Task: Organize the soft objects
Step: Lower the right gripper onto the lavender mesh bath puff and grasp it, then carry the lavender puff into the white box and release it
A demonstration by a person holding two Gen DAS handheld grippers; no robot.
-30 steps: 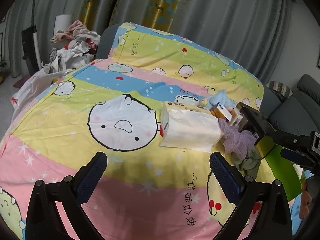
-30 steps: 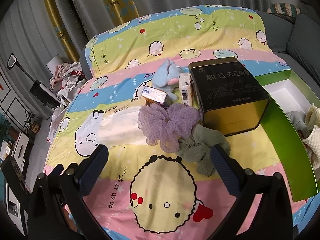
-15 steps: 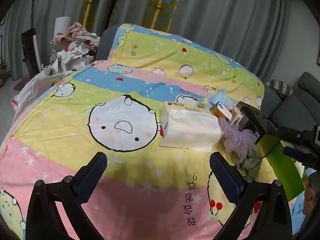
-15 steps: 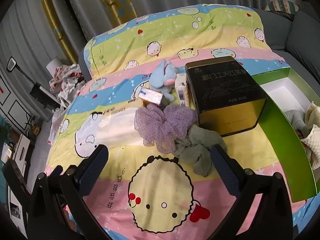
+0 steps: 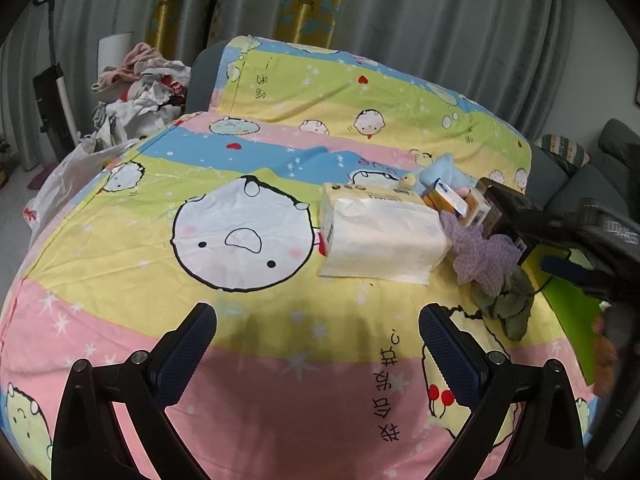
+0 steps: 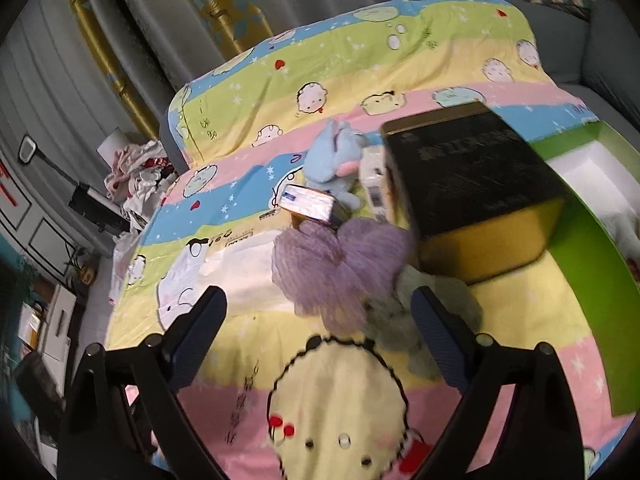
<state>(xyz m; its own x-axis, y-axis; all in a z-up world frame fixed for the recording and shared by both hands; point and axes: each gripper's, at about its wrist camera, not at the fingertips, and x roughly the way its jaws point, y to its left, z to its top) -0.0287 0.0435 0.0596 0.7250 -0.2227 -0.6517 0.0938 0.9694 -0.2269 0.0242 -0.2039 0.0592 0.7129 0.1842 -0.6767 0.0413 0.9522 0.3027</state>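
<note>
Now | black tin [image 6: 472,184] lid txt blurred | sheet [image 5: 280,400] print: Chinese chars

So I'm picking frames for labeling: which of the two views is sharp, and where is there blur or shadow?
Left wrist view: sharp, the tissue pack is crisp, with soft finger shadows on the bedsheet. Right wrist view: motion-blurred, smearing the purple scrunchie and black tin. Both show fisheye bending and dark corners.

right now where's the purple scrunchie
In the right wrist view the purple scrunchie lies mid-frame on the bedsheet, against the black-and-gold tin, overlapping the grey-green scrunchie.
</note>
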